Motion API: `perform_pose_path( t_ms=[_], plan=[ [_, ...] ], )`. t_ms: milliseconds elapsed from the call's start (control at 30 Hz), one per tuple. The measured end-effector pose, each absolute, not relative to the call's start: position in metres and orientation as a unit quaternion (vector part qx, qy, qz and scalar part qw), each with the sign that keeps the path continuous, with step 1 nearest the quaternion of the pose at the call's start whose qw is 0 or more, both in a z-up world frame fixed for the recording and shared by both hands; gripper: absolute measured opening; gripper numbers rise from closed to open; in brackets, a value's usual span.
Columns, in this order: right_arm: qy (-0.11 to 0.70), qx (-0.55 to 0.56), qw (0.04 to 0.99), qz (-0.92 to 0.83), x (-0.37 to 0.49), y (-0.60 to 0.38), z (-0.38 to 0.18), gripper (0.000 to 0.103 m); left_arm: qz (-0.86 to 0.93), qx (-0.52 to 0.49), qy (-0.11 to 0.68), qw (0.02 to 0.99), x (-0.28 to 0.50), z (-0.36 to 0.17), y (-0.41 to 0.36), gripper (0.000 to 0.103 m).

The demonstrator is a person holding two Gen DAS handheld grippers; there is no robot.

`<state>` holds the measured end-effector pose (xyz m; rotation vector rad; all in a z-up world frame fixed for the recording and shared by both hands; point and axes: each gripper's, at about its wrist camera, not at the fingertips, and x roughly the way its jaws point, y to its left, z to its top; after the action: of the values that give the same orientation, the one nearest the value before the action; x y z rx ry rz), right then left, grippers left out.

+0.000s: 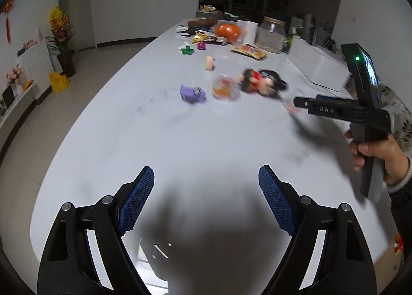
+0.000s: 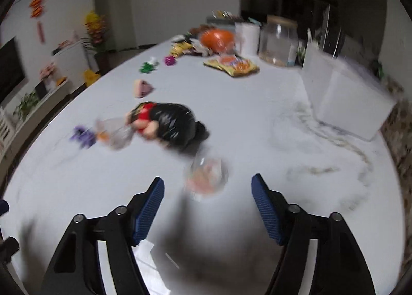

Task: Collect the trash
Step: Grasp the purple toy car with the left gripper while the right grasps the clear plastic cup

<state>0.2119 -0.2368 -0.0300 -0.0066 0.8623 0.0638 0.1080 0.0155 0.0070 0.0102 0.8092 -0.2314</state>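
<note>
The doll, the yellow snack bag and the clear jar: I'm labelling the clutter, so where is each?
doll [image 2: 164,125], right wrist view, black middle.
yellow snack bag [image 2: 231,64], right wrist view, centre.
clear jar [image 1: 270,35], left wrist view, glass wall.

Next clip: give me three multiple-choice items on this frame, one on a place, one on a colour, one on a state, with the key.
1. Where does the white box stand on the table?
A. right side
B. left edge
C. on the floor

2. What colour are the pads of the left gripper?
A. red
B. blue
C. white

3. How is the right gripper?
A. shut on a toy
B. shut, empty
C. open, empty

Key: 1 A, the box sits at right; 2 B, ribbed blue pads; 3 C, pads stand apart, gripping nothing.
</note>
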Motion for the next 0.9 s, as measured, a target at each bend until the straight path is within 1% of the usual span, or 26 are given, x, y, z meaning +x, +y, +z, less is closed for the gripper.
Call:
perform_pose_path(
  t_ms=[33, 67, 133, 267, 333, 400, 467, 533, 567, 767, 900],
  plan=[
    [0.425, 0.003, 0.905, 0.029, 0.217, -0.239, -0.034, 0.061, -0.106, 0.010, 0.393, 0.913, 0.121, 0.005, 0.013, 0.082],
    [0.436, 0.008, 0.899, 0.027, 0.227, -0.241, -0.040, 0.049, -0.100, 0.014, 0.394, 0.914, 0.133, 0.003, 0.011, 0.082],
    [0.446, 0.013, 0.894, 0.035, 0.235, -0.242, -0.047, 0.041, -0.088, 0.019, 0.395, 0.914, 0.159, -0.004, 0.006, 0.082],
    [0.451, 0.016, 0.891, 0.049, 0.233, -0.246, -0.048, 0.040, -0.071, -0.002, 0.408, 0.910, 0.213, -0.017, 0.006, 0.081],
    [0.453, 0.019, 0.889, 0.058, 0.226, -0.250, -0.047, 0.040, -0.067, -0.023, 0.430, 0.900, 0.240, -0.027, 0.009, 0.081],
    [0.455, 0.019, 0.888, 0.065, 0.213, -0.251, -0.046, 0.040, -0.066, -0.035, 0.441, 0.894, 0.255, -0.034, 0.009, 0.082],
    [0.455, 0.017, 0.887, 0.071, 0.203, -0.254, -0.046, 0.040, -0.068, -0.023, 0.437, 0.897, 0.266, -0.032, 0.006, 0.081],
    [0.452, 0.012, 0.889, 0.070, 0.193, -0.255, -0.046, 0.040, -0.067, -0.007, 0.441, 0.895, 0.271, -0.033, 0.001, 0.067],
    [0.451, 0.013, 0.890, 0.069, 0.191, -0.256, -0.046, 0.040, -0.064, 0.001, 0.437, 0.897, 0.272, -0.033, 0.000, 0.044],
    [0.450, 0.032, 0.890, 0.067, 0.176, -0.259, -0.040, 0.040, -0.075, 0.001, 0.436, 0.897, 0.246, -0.032, 0.004, 0.044],
    [0.438, 0.043, 0.894, 0.080, 0.148, -0.253, -0.026, 0.040, -0.110, -0.002, 0.418, 0.902, 0.188, -0.014, 0.006, 0.044]
  ],
)
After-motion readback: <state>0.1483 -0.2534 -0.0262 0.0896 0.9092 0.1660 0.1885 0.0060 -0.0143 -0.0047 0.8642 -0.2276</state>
